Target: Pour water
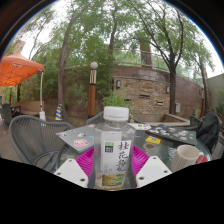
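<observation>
A clear plastic bottle (114,148) with a white cap and a green-and-white label stands upright between my gripper's (112,165) magenta pads (86,162). Both pads press on its sides, and it is lifted above the table. A beige cup (186,155) with a dark inside stands on the grey table (160,146), ahead and to the right of the fingers. The bottle's lower end is hidden between the fingers.
Small pink and yellow items and a dark tray (178,133) lie on the table. A dark mesh chair (35,140) stands to the left. Beyond are a lamp post (93,88), a brick wall (150,92), trees and an orange canopy (18,70).
</observation>
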Available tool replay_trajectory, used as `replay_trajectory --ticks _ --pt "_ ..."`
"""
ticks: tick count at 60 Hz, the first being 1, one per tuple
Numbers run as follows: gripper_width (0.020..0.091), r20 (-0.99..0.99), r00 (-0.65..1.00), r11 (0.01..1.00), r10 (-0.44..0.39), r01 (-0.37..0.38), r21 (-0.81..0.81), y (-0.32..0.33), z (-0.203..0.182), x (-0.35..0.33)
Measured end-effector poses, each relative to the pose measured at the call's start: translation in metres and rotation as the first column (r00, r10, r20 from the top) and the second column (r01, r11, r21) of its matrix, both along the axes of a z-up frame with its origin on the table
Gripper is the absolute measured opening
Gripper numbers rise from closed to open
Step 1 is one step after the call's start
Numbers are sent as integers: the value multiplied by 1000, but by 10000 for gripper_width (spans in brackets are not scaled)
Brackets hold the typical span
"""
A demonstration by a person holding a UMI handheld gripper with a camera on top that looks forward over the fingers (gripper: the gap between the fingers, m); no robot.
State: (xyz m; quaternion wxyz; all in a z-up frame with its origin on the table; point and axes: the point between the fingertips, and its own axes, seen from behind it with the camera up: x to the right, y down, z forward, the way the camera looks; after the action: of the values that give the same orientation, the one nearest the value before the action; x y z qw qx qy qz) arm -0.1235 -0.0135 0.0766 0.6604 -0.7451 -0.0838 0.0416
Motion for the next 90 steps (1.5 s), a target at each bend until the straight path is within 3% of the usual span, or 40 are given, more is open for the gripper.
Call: replay_trajectory --ticks 5,8,11,14,18,21,25,26,33,38,52,66,73,75,82,85,90 --pt "471 -137 991 1000 -11 8 -21 -1 13 4" --pt "471 -299 953 999 -39 27 -46 -6 32 11" --pt "471 -512 858 997 -41 0 -80 -3 40 26" --pt "469 -705 705 993 -75 -15 -121 -4 50 35" --pt "469 -891 452 989 -51 -102 -108 -3 49 48" --pt "469 -981 167 974 -97 -187 -128 -8 74 59" --pt "468 -991 -81 962 -106 -260 -82 -12 76 66" --pt "470 -973 -166 960 -158 -255 -112 -8 87 69" --pt "468 -919 -347 963 -188 -249 -103 -5 86 94" --pt "468 -836 -506 958 -212 -275 -76 -24 107 103" --pt "470 -751 -630 963 -198 -268 -29 -50 141 92" --pt "470 -802 -564 954 -196 -299 -23 -78 140 97" --pt "471 -947 -303 945 -104 -326 0 -123 180 65" --pt "472 -988 -150 939 -28 -342 25 -137 185 64" --pt "473 -898 406 974 167 -210 86 -171 228 96" --pt "473 -770 618 987 159 -113 114 -171 227 136" --pt "472 -543 837 985 64 33 167 -184 229 206"
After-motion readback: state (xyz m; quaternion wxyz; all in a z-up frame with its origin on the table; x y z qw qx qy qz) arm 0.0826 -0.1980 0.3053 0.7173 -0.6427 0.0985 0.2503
